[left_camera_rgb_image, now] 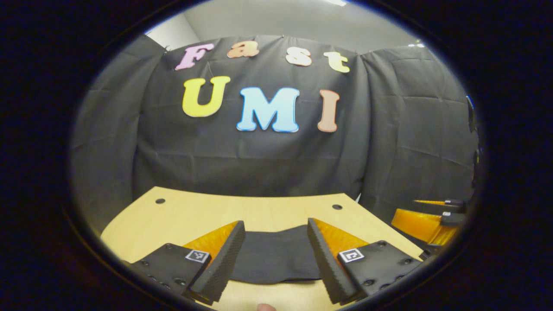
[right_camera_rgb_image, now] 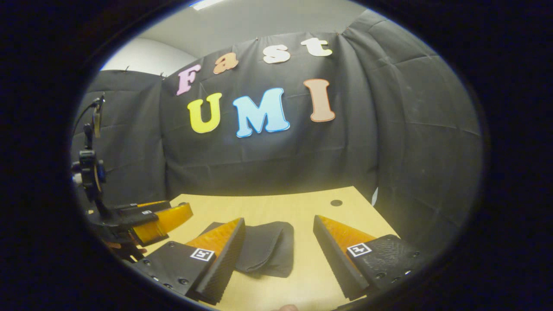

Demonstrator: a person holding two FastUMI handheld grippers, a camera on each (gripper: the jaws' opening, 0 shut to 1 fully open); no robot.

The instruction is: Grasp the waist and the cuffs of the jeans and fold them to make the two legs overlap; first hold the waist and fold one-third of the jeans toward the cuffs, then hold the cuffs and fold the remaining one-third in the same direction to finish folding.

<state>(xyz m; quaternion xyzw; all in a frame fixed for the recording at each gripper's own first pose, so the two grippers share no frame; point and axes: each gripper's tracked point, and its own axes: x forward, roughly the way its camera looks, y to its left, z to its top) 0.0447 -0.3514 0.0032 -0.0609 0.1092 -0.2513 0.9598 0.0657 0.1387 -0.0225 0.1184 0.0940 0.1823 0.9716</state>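
Observation:
The dark jeans (left_camera_rgb_image: 276,255) lie folded into a compact stack on the light wooden table (left_camera_rgb_image: 181,211). In the left gripper view my left gripper (left_camera_rgb_image: 276,259) hovers open just above the stack's near edge, fingers apart with nothing between them. The right gripper view has the same folded jeans (right_camera_rgb_image: 265,250) with a rounded fold on their right side. My right gripper (right_camera_rgb_image: 278,255) is open above the table, its left finger over the stack and its right finger over bare wood. The left gripper (right_camera_rgb_image: 151,220) appears at the left of that view, and the right gripper (left_camera_rgb_image: 427,222) at the right of the left gripper view.
Black cloth walls close the booth behind and beside the table. Round holes (left_camera_rgb_image: 337,207) sit near the table's far corners. The table's right edge (right_camera_rgb_image: 380,216) runs close to the wall. A fingertip (left_camera_rgb_image: 265,307) shows at the bottom of the left gripper view.

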